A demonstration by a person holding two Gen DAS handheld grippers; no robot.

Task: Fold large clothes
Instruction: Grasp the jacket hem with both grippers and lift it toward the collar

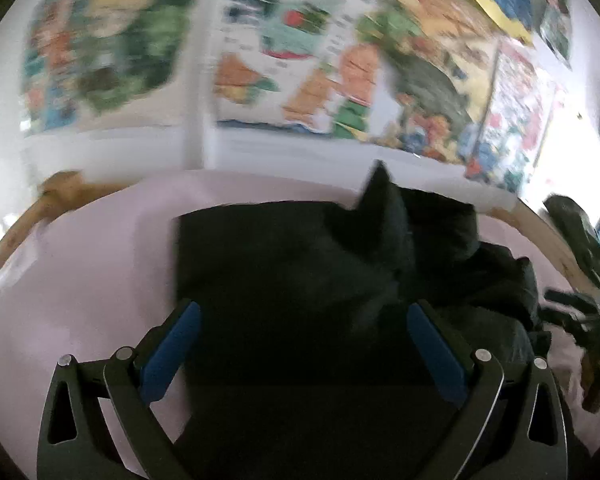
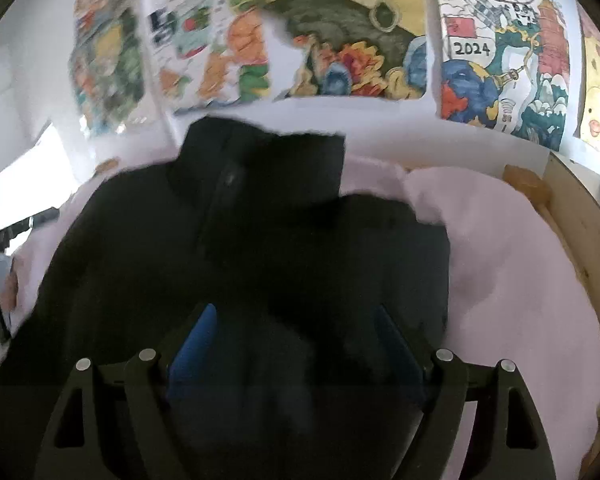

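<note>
Open right tool (image 2: 296,320), black garment (image 2: 260,232), "2024" poster (image 2: 504,52)

Matt black cloth garment (image 2: 260,248), soft pink sheet (image 2: 520,280), pale wooden bed frame (image 2: 592,248), paper posters (image 2: 504,52)

A pale pink sheet (image 2: 512,280) covers the bed, bunched into soft folds on the right side of the right wrist view. A light wooden frame (image 2: 592,248) curves along the bed's edge. Behind it, a white wall (image 1: 300,152) carries a row of colourful drawings (image 1: 320,60); one poster (image 2: 504,52) bears the number 2024. A green plant (image 1: 596,280) stands at the right edge of the left wrist view.
</note>
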